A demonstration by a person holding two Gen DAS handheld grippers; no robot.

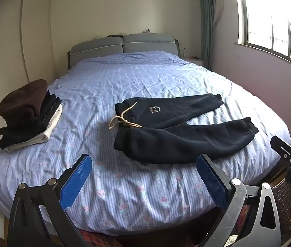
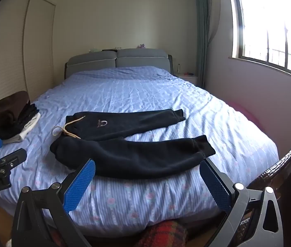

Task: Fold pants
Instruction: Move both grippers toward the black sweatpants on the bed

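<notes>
Grippers hover at the foot of the bed, the left gripper (image 1: pixel 143 180) and the right gripper (image 2: pixel 147 185) both spread wide and holding nothing; beyond them the dark pants (image 2: pixel 125 144) lie flat on the blue bedspread (image 2: pixel 145 90), legs splayed apart, waistband to the left, cuffs to the right; judged best, each should pinch the near leg's edge, waist and cuff together, and carry it over the far leg evenly; further left sits a stack of folded clothes (image 1: pixel 28 115).

This is a home bedroom: a wide bed (image 2: pixel 145 94) under a blue floral cover, a grey padded headboard (image 2: pixel 117 60), a small nightstand (image 2: pixel 188 78) beside it, a green curtain (image 2: pixel 202 30), a barred window (image 2: pixel 273 26) and pale sliding wardrobe doors (image 2: pixel 12 47).
</notes>
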